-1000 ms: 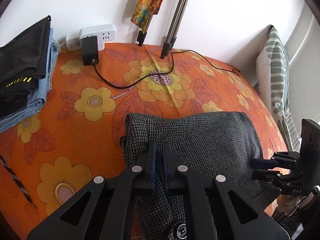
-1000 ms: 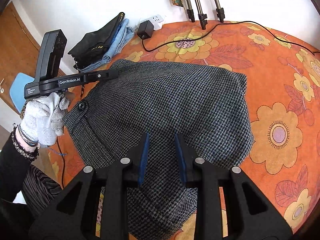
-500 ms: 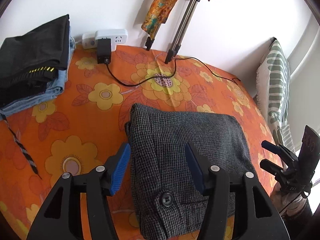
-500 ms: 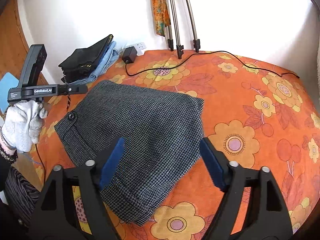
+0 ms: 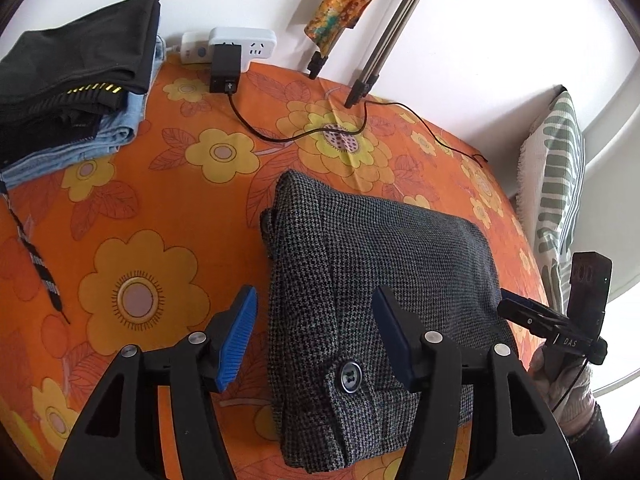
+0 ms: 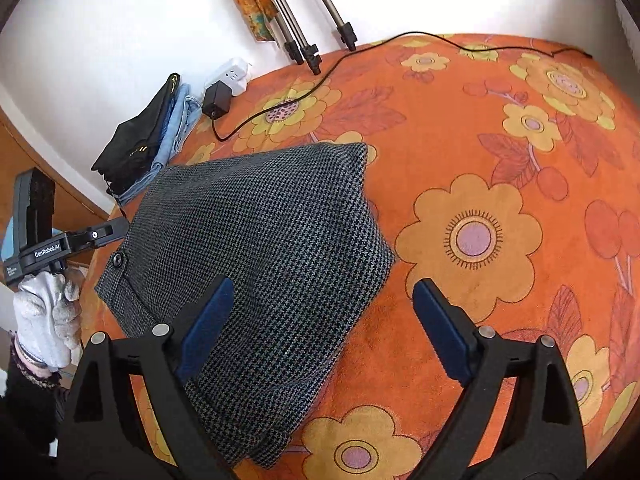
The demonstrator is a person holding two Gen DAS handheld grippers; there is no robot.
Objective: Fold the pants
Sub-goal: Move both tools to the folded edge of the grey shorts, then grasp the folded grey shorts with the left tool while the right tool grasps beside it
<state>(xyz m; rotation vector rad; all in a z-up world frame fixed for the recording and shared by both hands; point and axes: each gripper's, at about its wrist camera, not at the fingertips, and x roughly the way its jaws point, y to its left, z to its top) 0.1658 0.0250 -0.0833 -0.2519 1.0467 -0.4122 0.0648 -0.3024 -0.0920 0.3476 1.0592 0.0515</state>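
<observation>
The pants point(image 5: 376, 304) lie folded on the bed point(image 5: 132, 200) (task seemingly done), so the left gripper point(image 5: 316, 336) and right gripper point(image 6: 324, 328) hover open, holding nothing.

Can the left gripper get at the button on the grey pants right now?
Probably yes. The left gripper is open, with its fingers either side of the pants' near edge, and the button lies exposed on top, between them. Nothing covers it; the right gripper stays off to the side.

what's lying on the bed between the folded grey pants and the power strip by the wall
In the left wrist view, only a black cable on the orange floral bedspread lies between the grey pants and the power strip.
</observation>
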